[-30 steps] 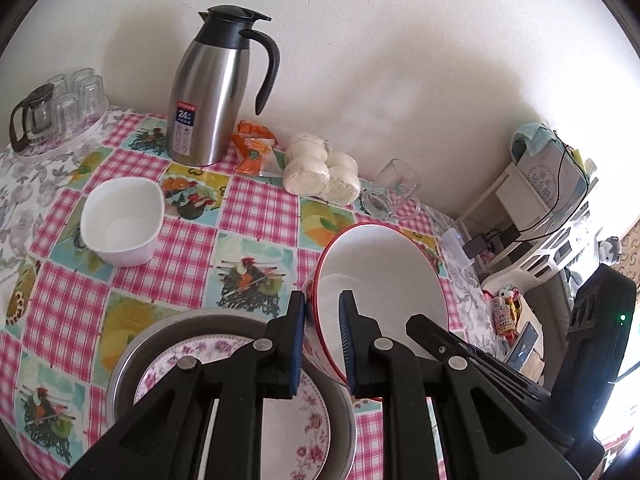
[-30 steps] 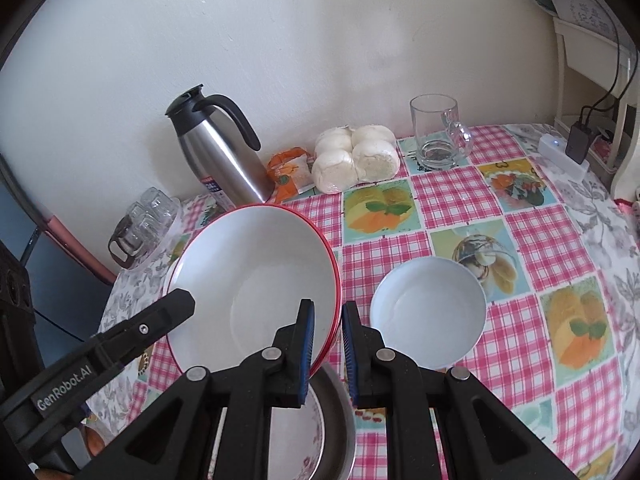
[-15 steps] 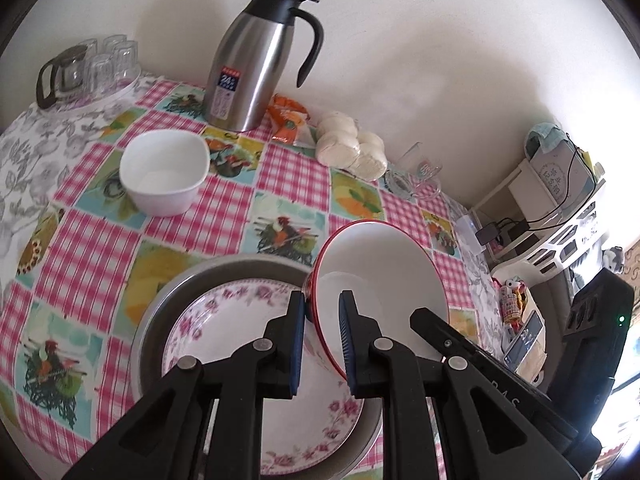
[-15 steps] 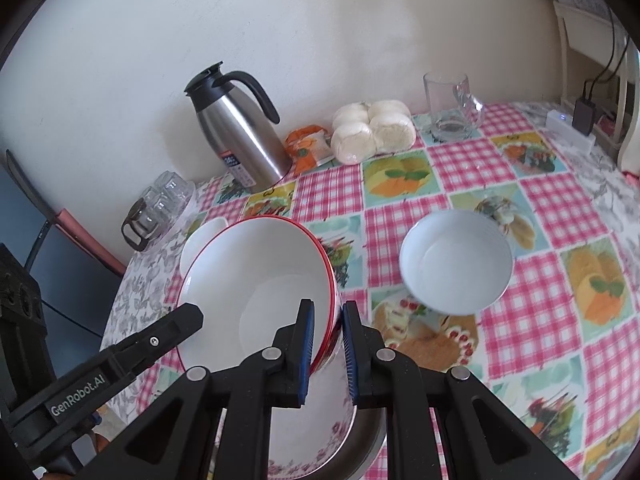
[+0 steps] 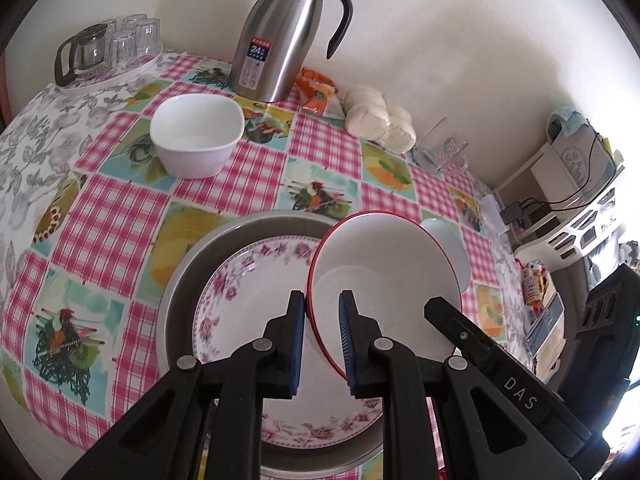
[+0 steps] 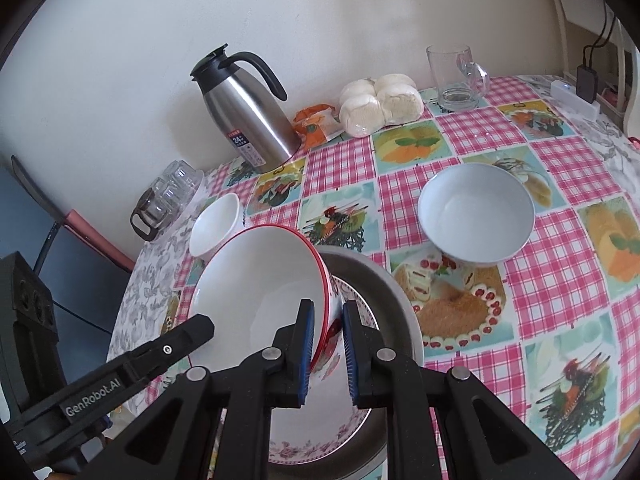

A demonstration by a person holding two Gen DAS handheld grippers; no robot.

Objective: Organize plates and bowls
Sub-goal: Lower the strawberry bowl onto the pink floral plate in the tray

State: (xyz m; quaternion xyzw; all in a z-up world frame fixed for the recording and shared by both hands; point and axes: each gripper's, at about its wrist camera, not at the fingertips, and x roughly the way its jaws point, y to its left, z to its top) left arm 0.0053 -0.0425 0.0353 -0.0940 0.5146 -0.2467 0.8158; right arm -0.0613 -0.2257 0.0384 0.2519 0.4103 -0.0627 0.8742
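A red-rimmed white bowl [image 5: 384, 264] [image 6: 260, 280] hangs tilted over a floral plate [image 5: 256, 280] [image 6: 320, 436] that lies in a grey metal basin [image 5: 192, 264] [image 6: 384, 280]. My left gripper [image 5: 320, 336] is shut on the bowl's left rim. My right gripper [image 6: 326, 344] is shut on its right rim, one finger inside and one outside. A square white bowl [image 5: 198, 136] [image 6: 214, 224] stands far left. A round white bowl [image 6: 476, 212] [image 5: 448, 248] stands to the right of the basin.
A steel thermos jug [image 5: 280, 36] [image 6: 244, 112], an orange snack packet [image 5: 320, 92], wrapped buns [image 5: 380, 120] [image 6: 380, 104] and a glass mug [image 6: 456, 76] line the wall. A tray of glasses [image 5: 108, 52] sits at the far left corner. Shelves [image 5: 576, 184] stand beyond the table's right edge.
Both grippers have carried the red-rimmed bowl back and over the floral plate in the basin. The bowl now hangs lower and more level above the plate.
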